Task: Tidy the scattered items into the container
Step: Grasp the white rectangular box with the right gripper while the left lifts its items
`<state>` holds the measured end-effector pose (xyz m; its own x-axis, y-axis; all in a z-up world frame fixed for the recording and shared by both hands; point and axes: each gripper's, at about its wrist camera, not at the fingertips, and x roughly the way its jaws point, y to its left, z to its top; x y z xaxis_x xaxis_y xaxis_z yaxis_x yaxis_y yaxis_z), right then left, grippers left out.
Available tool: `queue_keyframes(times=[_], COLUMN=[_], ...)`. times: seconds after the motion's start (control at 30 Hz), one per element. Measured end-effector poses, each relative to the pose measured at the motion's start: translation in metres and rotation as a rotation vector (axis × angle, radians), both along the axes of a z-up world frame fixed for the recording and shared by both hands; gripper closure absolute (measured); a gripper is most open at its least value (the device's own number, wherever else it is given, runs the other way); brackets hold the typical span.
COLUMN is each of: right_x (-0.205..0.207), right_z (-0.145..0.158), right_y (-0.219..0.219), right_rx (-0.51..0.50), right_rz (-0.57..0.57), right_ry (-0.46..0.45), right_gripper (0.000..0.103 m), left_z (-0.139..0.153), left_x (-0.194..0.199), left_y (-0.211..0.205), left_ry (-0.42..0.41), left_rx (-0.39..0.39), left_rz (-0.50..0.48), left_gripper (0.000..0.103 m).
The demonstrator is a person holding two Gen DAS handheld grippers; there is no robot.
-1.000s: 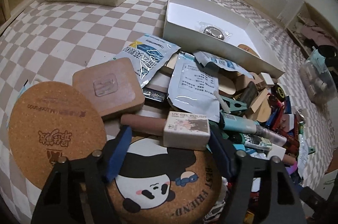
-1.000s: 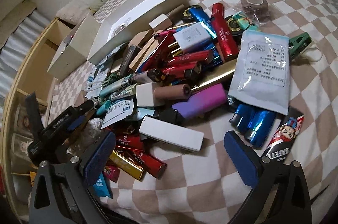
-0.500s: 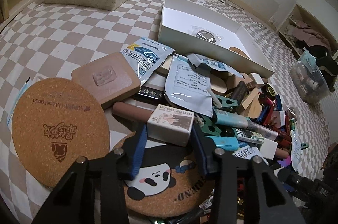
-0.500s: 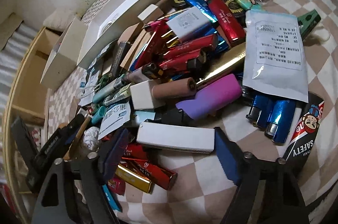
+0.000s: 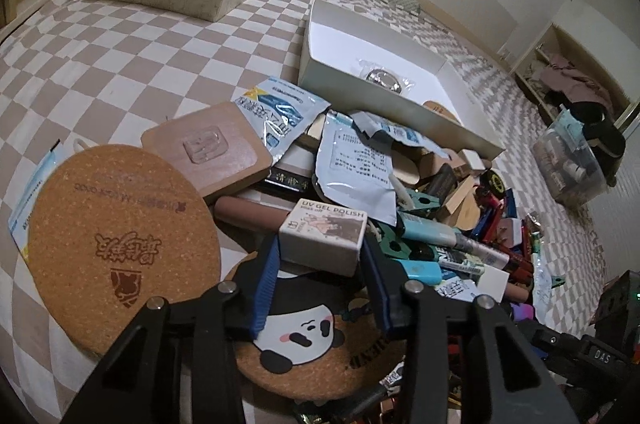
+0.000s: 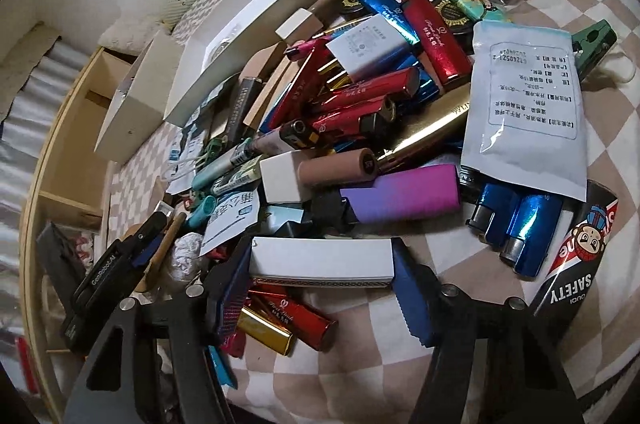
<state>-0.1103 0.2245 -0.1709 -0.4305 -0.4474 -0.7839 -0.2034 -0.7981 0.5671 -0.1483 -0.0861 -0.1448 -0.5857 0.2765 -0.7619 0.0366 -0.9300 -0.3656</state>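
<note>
Surface: checkered bedspread (image 5: 132, 55), clutter heaped near.
Left gripper (image 5: 322, 276): clamped across gel polish box (image 5: 324, 236).
Right gripper (image 6: 320, 274): closing endwise on long white box (image 6: 320, 256).
Container (image 5: 400, 71): far, beyond both grippers.

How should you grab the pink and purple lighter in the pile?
Take the pink and purple lighter across its narrow width, near the middle of its long flat body, coming down from above. It lies flat on top of the pile with its broad face up, and both long edges look free. Its black end is wedged among other things, so I would avoid that end.
</note>
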Motion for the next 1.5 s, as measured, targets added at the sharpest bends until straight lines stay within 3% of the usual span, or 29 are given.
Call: queue_keyframes(times=[0.3, 0.73, 1.0, 1.3, 1.5], right_x=[0.002, 0.003, 0.007, 0.004, -0.017], right_z=[0.001, 0.009, 0.018, 0.034, 0.053], right_y=[0.004, 0.007, 0.004, 0.0, 0.003], right_rx=[-0.014, -0.01, 0.036, 0.12, 0.184], right_rz=[0.004, 0.006, 0.026, 0.072, 0.096], right_ry=[0.005, 0.03, 0.069, 0.133, 0.185], right_gripper=[0.037, 0.037, 0.037, 0.037, 0.037], left_z=[0.006, 0.021, 0.036, 0.036, 0.051], left_x=[0.004, 0.013, 0.028, 0.038, 0.031], left_y=[0.008, 0.043, 0.048, 0.056, 0.059], left_ry=[0.02, 0.101, 0.117, 0.079, 0.108], left_rx=[-0.002, -0.028, 0.0, -0.027, -0.053], left_rz=[-0.022, -0.158, -0.145, -0.105, -0.09], left_gripper=[0.064, 0.064, 0.064, 0.064, 0.064])
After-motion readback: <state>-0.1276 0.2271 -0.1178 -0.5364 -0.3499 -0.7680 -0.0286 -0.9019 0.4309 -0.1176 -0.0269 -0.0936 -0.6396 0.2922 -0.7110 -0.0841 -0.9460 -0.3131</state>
